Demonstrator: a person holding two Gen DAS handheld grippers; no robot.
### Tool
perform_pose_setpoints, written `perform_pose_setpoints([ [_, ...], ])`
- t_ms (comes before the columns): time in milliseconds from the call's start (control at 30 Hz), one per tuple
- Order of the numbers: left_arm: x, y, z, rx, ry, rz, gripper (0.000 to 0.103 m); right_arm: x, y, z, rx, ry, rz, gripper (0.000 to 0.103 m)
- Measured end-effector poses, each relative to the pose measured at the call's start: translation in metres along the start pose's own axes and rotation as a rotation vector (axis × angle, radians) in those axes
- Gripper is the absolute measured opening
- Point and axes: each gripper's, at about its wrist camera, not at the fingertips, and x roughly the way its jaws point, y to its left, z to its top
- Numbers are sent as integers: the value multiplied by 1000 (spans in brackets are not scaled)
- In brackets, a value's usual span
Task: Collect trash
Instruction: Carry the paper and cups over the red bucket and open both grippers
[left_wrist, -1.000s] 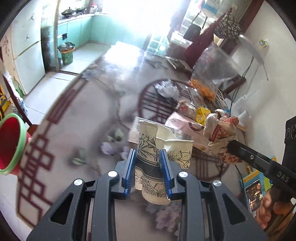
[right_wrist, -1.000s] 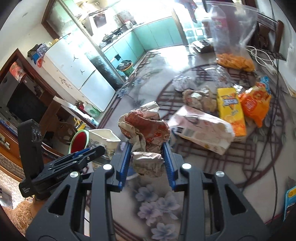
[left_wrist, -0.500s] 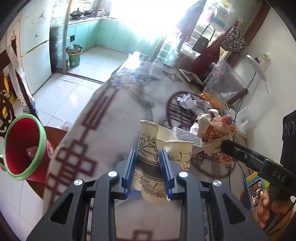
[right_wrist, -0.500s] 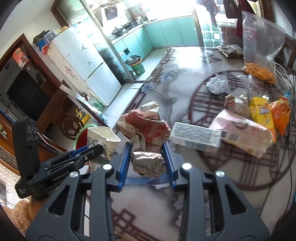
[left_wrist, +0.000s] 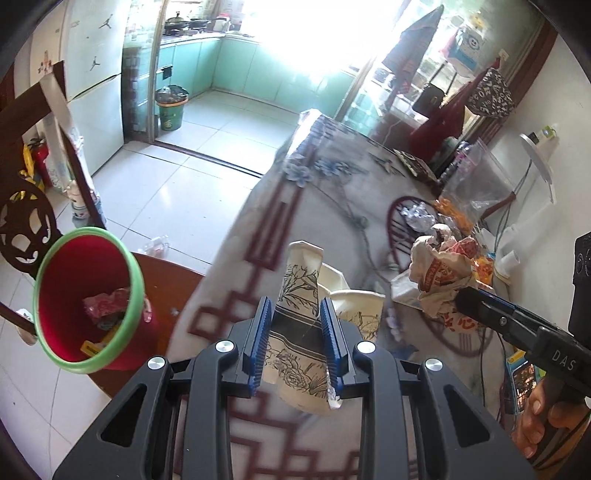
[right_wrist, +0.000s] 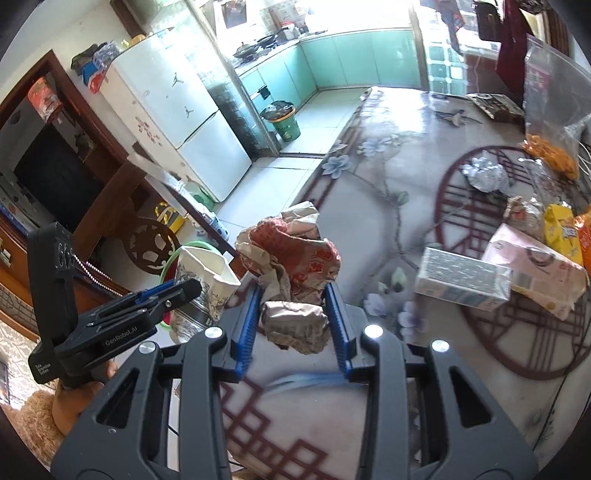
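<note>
Left tongs (left_wrist: 296, 325) clenched on crushed floral paper cups (left_wrist: 301, 295), held above table (left_wrist: 332, 192) edge. Right tongs (right_wrist: 293, 314) clenched on crumpled red-and-white wrapper (right_wrist: 291, 254), also over table. Left view alone shows inside of red bin (left_wrist: 85, 302) with green rim, trash at bottom. Right view alone shows white carton (right_wrist: 461, 280), pink package (right_wrist: 535, 269), yellow snack bag (right_wrist: 559, 229) on table.

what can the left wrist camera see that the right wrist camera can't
Only the left wrist view looks down into the red bin, with trash already at its bottom. Only the right wrist view shows the white carton, the pink packet and the yellow snack bag on the table. Both show the crushed paper cups in the left gripper and the crumpled wrapper in the right gripper.
</note>
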Motion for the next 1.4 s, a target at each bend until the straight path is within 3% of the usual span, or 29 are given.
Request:
perform_pose_setpoints([
  [233,-10,45,4,-51,-20,47,19,16,38,10,-65,-2,18,35],
  [533,-19,97,8,-130,-37,105,18,46,85,21,-134,17,81,35],
  [1067,-43,216,-4,-357,-86,313,18,143,172,29,-267,200,228,36],
  [1400,-39,246,-1,-392,-72,348,18,191,212,30,-320,275,261,36],
])
